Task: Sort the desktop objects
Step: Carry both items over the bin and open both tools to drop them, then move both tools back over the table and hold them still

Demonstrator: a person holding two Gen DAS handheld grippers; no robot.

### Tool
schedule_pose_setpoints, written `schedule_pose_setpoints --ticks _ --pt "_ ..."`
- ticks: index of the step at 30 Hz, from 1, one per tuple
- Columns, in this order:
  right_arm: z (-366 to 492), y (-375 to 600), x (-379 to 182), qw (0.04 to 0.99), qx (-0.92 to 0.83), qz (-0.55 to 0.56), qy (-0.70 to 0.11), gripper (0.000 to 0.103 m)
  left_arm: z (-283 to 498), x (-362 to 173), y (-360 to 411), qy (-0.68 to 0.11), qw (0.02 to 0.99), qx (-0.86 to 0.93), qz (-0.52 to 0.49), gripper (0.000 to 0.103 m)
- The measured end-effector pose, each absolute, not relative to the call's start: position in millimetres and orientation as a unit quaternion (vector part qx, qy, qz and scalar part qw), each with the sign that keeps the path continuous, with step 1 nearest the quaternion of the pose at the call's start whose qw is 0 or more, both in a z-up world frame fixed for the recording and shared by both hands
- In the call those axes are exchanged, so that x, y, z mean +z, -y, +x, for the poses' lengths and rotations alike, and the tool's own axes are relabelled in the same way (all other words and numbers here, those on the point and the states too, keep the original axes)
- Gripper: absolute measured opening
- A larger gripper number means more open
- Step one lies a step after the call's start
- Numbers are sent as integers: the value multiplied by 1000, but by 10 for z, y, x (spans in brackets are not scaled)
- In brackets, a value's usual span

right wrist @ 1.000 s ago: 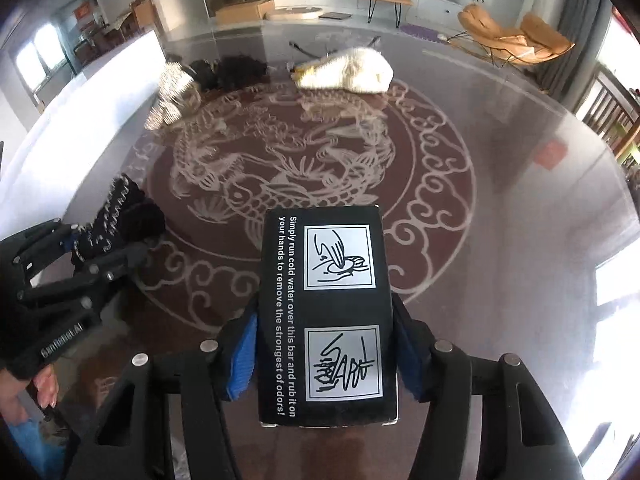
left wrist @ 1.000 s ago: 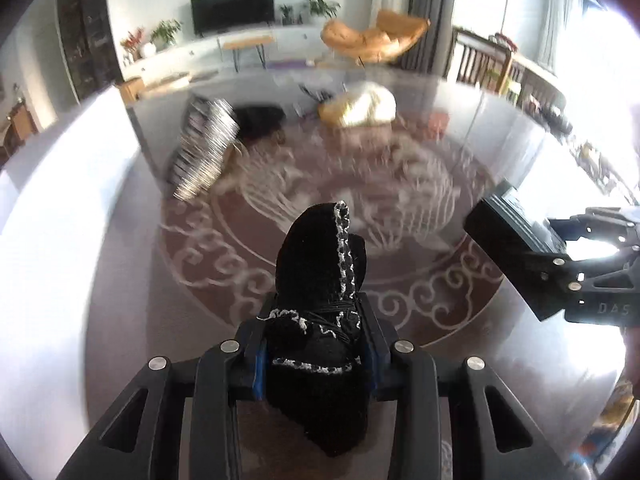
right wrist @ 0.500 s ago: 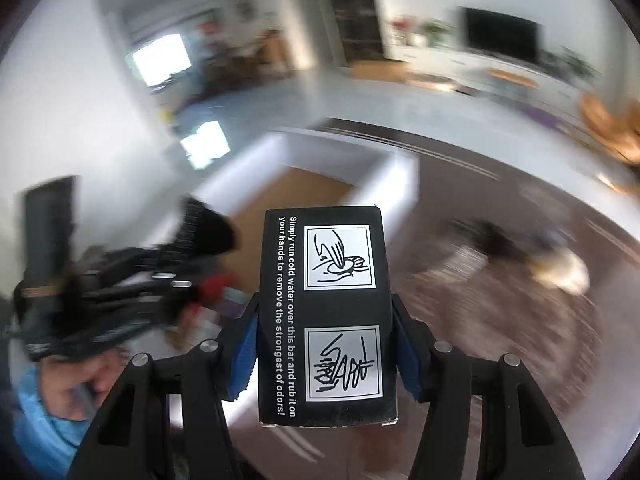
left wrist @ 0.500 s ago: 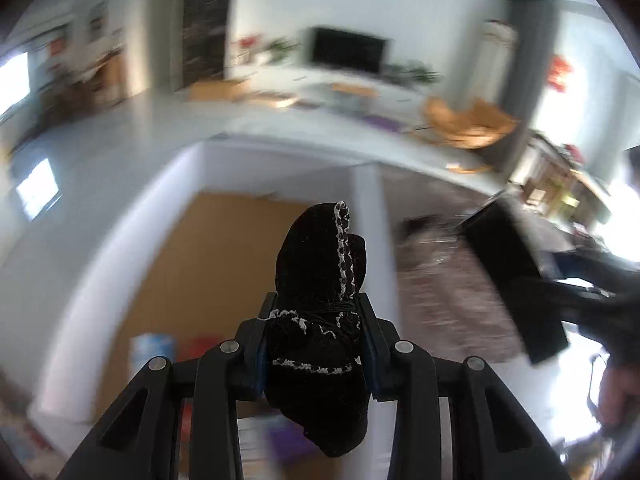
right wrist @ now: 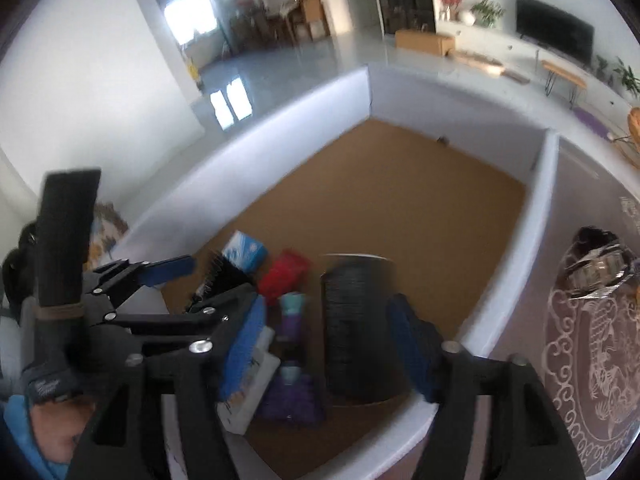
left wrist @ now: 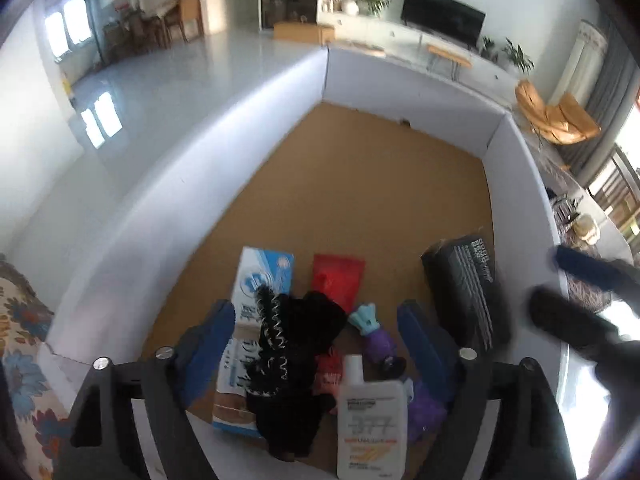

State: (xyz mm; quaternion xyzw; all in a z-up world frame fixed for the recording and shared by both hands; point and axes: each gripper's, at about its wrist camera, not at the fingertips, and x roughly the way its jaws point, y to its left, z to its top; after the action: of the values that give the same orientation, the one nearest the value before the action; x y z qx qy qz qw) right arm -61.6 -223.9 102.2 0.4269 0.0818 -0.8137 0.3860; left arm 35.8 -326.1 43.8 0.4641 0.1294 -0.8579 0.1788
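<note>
Both grippers hover over a white-walled box (left wrist: 404, 92) with a brown floor. My left gripper (left wrist: 316, 334) is open; the black knitted item with white trim (left wrist: 288, 364) sits below its spread jaws among the things in the box. My right gripper (right wrist: 328, 344) is open; the black printed box (right wrist: 352, 320) stands blurred between its jaws, apart from the pads. That black box also shows in the left wrist view (left wrist: 464, 288). The left gripper shows in the right wrist view (right wrist: 188, 292).
In the box lie a blue and white carton (left wrist: 256, 300), a red packet (left wrist: 338, 280), a purple toy (left wrist: 376, 336) and a white bottle (left wrist: 372, 412). The far half of the box floor is bare. The patterned table (right wrist: 600, 340) lies to the right.
Both grippers swung from the table to over the box and opened. The black knitted item and the black printed box left the jaws and dropped into the box.
</note>
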Motion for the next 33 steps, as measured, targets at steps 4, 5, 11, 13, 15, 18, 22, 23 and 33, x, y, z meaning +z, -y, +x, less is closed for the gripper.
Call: schedule_pose_setpoints --ticks 4,5,11,13,15,18,22,23,33 --pt "-563 1634 1254 358 -859 357 -77 99 445 588 2981 -130 157 -882 425 83" --pt "-568 1425 1243 341 -871 344 -82 101 453 633 2869 -128 144 -889 416 83" --pt "-779 175 693 210 -898 375 -98 101 470 960 1799 -92 16 -923 373 86" --pt "-886 -385 355 155 -892 414 -95 101 410 973 1353 -82 -27 -923 375 94" --pt "-902 -871 126 109 -891 431 -91 101 359 878 985 -72 -68 -917 387 101" --pt "-930 -1483 -63 62 -889 447 -74 101 189 493 403 -30 -100 -900 423 101" --pt "-924 -1927 -193 32 -890 454 -43 101 -189 -54 -50 15 -101 -882 459 101" --pt "-920 -2002 -203 34 -890 454 -24 101 -303 -144 -133 21 -98 -881 463 101" --pt "-947 -2034 -195 19 -889 458 -16 103 -1009 -443 -462 45 -74 -885 457 103"
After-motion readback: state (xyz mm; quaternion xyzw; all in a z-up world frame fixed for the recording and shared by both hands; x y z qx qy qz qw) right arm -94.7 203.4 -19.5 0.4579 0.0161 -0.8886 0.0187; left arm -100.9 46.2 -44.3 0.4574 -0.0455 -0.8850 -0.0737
